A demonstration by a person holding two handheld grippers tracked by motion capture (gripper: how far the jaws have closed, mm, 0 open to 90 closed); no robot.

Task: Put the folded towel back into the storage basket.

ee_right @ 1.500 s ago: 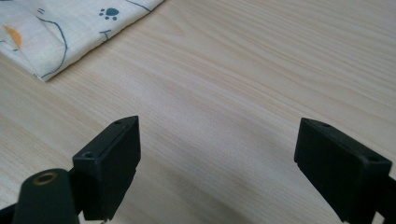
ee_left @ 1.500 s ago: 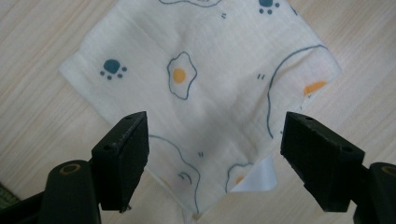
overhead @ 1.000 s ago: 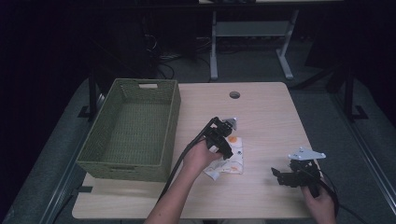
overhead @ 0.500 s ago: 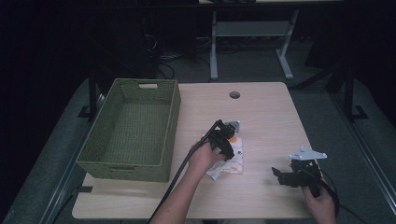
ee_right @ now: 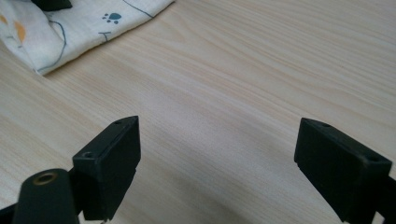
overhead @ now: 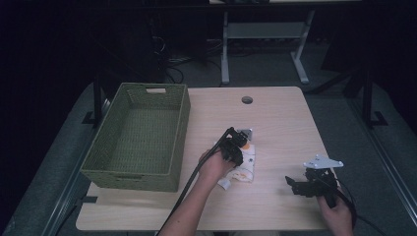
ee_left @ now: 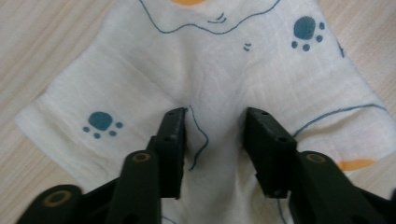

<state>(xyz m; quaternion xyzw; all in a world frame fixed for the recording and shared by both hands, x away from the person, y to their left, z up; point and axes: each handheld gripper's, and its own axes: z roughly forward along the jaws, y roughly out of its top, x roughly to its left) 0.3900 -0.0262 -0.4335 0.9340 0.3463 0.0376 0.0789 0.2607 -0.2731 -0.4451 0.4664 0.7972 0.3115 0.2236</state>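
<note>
A white cloth point(overhead: 247, 168) printed with blue paw marks and orange patches lies rumpled on the wooden table point(overhead: 280, 128), near its middle. My left gripper point(overhead: 237, 146) is down on the cloth's far part. In the left gripper view its jaws point(ee_left: 215, 122) stand a little apart, tips pressed onto the cloth point(ee_left: 224, 56), with a slight ridge of fabric between them. My right gripper point(overhead: 296, 184) is near the table's front right, wide open over bare wood point(ee_right: 219, 135). In the right gripper view a corner of the cloth point(ee_right: 84, 25) lies at the upper left.
A green woven basket point(overhead: 183, 123) stands on the left half of the table, with nothing in it. A round cable hole point(overhead: 247, 100) sits at the back middle. Beyond the far edge are dark floor and a desk frame point(overhead: 265, 29).
My left gripper has come a little nearer and lower onto the cloth. The right gripper has stayed where it was.
</note>
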